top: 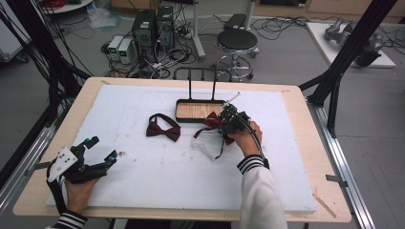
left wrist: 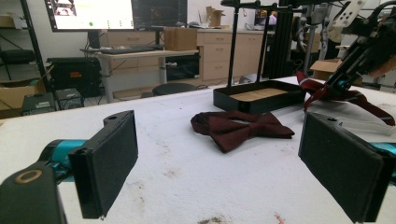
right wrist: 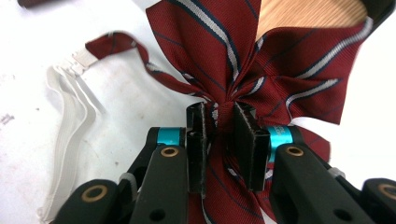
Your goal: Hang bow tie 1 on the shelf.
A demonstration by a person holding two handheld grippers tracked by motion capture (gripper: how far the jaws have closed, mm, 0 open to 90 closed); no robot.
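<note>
Striped bow tie [right wrist: 261, 70] sits pinched at its knot in my right claw [right wrist: 226, 140], whose jaws are clamped together on the gathered middle of the fabric. It is dark red with thin white and navy stripes, and its wings fan out over the near rim of a shallow black tray [top: 180, 118] with a wooden floor. A red strap runs from the knot to a white elastic band [right wrist: 70, 112] lying loose on the surface beside it. Just to the left, apart from the tray, a plain dark red bow tie [top: 163, 128] lies flat. My left claw [top: 102, 149] rests at the near left corner, well apart from all this, its jaws spread wide with nothing between them. The surface [top: 157, 181] is a white sheet on a pale wooden top. Beyond it I see a round stool [top: 237, 40], computer towers [top: 154, 26] and tangled cables on the floor.
</note>
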